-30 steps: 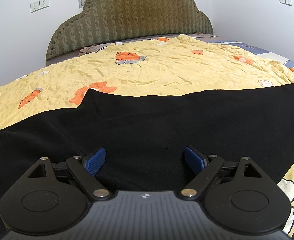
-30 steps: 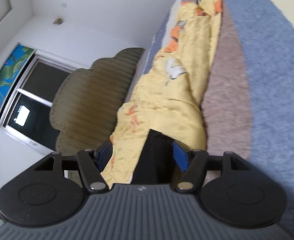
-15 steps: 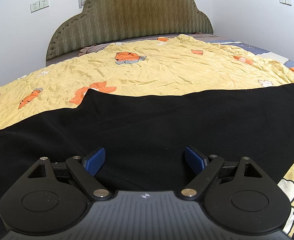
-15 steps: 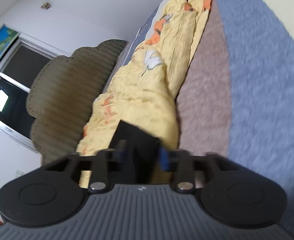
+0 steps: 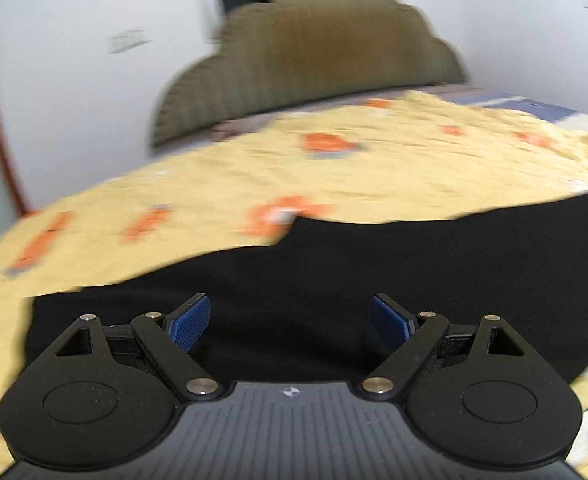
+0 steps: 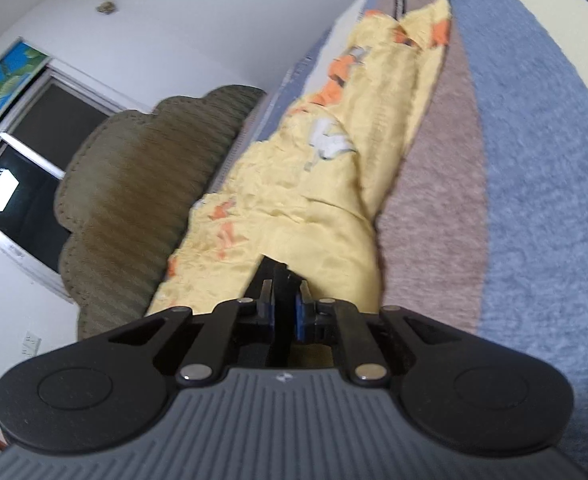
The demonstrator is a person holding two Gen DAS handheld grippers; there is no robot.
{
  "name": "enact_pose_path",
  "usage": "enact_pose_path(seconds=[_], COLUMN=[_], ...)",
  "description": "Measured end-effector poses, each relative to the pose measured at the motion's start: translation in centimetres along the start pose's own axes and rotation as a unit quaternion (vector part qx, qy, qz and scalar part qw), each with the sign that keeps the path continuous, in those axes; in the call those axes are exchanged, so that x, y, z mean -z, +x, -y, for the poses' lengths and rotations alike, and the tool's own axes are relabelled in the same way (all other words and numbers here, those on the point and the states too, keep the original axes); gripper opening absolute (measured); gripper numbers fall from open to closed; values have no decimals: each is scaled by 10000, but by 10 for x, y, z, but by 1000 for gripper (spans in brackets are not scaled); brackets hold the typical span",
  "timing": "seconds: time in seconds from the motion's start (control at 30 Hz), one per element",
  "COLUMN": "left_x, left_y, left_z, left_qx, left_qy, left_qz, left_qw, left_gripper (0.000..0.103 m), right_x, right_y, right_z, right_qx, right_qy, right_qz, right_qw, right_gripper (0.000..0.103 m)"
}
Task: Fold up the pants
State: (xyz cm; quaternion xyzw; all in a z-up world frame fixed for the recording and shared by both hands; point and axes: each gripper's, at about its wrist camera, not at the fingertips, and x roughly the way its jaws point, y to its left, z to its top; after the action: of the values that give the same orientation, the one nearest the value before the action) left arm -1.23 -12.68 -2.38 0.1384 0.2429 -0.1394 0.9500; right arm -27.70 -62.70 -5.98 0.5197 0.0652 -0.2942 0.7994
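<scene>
Yellow bedspread (image 5: pixel 373 168) carries black pants (image 5: pixel 333 272) under spread left fingers (image 5: pixel 190 322); right fingers (image 6: pixel 302 312) pinch their edge.

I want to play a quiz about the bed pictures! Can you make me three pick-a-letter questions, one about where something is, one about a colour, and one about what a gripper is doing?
1. Where do the pants lie?
A. on the yellow blanket
B. on the floor
C. on the headboard

2. What colour are the pads of the left gripper?
A. red
B. blue
C. green

3. What is the right gripper doing?
A. it stands wide open over nothing
B. it is shut on the pants
C. it holds a pillow

Answers:
1. A: in the left wrist view the black cloth is spread on the yellow blanket, well short of the headboard.
2. B: both pads of the left gripper are blue, set wide apart.
3. B: the right gripper has just been closing, and its pads now pinch a black fold of the pants between them.
</scene>
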Motion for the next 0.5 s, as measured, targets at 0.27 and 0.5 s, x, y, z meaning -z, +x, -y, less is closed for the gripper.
enact_pose_path(seconds=[0.27, 0.5], left_x=[25, 40], left_y=[11, 11], left_z=[-140, -174], left_qx=[-1166, -1138], left_qy=[-1032, -1262], left_qz=[-764, -826], left_qw=[9848, 9820], left_gripper=[88, 90], right_x=[15, 93], right_y=[-22, 16], right_z=[-12, -162], right_qx=[1080, -854], right_qy=[-564, -3089], right_qz=[926, -596], right_qw=[9882, 9454], right_gripper=[30, 45])
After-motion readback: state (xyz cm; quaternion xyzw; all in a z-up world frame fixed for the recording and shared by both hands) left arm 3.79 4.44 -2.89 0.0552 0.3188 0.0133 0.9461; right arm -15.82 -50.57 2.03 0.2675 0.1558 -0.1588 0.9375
